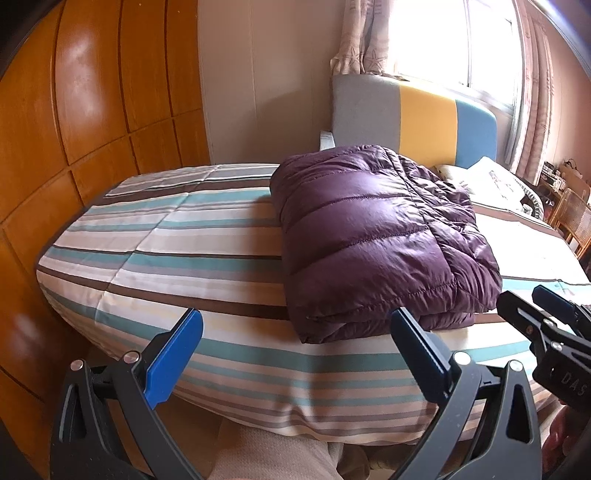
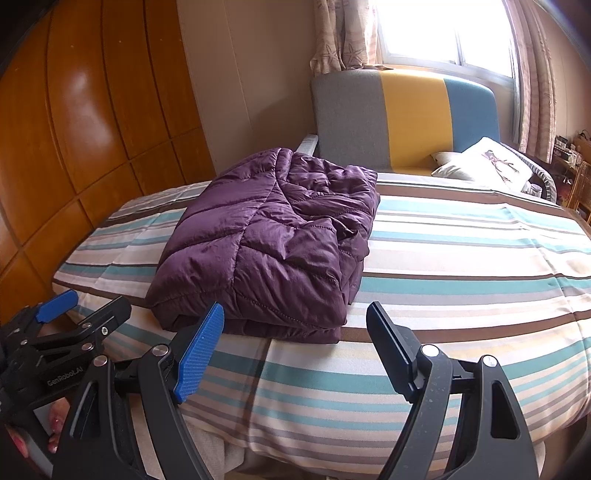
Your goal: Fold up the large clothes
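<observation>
A purple quilted puffer jacket (image 1: 376, 240) lies folded into a thick stack on the striped bed cover (image 1: 177, 251), near the bed's front edge. It also shows in the right wrist view (image 2: 273, 243). My left gripper (image 1: 295, 325) is open and empty, held just in front of the bed edge, left of the jacket's front corner. My right gripper (image 2: 295, 321) is open and empty, just in front of the jacket's front right corner. Each gripper shows at the edge of the other's view: the right gripper (image 1: 532, 299) and the left gripper (image 2: 92, 306).
A wooden wardrobe (image 1: 74, 129) stands close on the left. The grey, yellow and blue headboard (image 1: 413, 114) and pillows (image 2: 484, 162) are at the back. A window with curtains (image 2: 443, 33) is behind. Chairs (image 1: 572, 218) stand at the far right.
</observation>
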`<state>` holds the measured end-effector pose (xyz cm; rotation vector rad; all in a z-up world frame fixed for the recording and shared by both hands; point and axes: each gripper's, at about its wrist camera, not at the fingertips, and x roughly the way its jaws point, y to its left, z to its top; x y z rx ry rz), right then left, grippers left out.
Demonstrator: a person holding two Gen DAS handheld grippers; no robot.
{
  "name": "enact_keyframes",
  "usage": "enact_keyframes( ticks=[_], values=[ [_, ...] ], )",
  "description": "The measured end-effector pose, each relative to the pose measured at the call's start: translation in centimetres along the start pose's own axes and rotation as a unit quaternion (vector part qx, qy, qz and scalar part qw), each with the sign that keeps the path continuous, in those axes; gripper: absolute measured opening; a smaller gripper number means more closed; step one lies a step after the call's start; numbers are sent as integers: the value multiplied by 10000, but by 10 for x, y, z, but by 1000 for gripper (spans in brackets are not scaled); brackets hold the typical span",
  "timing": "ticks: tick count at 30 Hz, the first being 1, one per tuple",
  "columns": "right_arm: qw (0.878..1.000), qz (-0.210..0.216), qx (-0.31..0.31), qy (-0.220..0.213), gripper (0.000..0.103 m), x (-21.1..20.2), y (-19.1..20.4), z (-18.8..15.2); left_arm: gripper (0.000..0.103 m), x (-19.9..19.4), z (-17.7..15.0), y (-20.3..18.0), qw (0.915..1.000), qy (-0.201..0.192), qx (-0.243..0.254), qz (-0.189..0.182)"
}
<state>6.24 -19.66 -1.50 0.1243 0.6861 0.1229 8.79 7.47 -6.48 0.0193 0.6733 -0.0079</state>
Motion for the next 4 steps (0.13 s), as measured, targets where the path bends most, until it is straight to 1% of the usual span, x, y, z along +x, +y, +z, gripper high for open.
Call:
enact_keyframes(
  ticks=[4],
  values=[
    [10000,0,27,16,79,1,-1,-1,101,0,0,1,10000,-15,2,19]
  ],
)
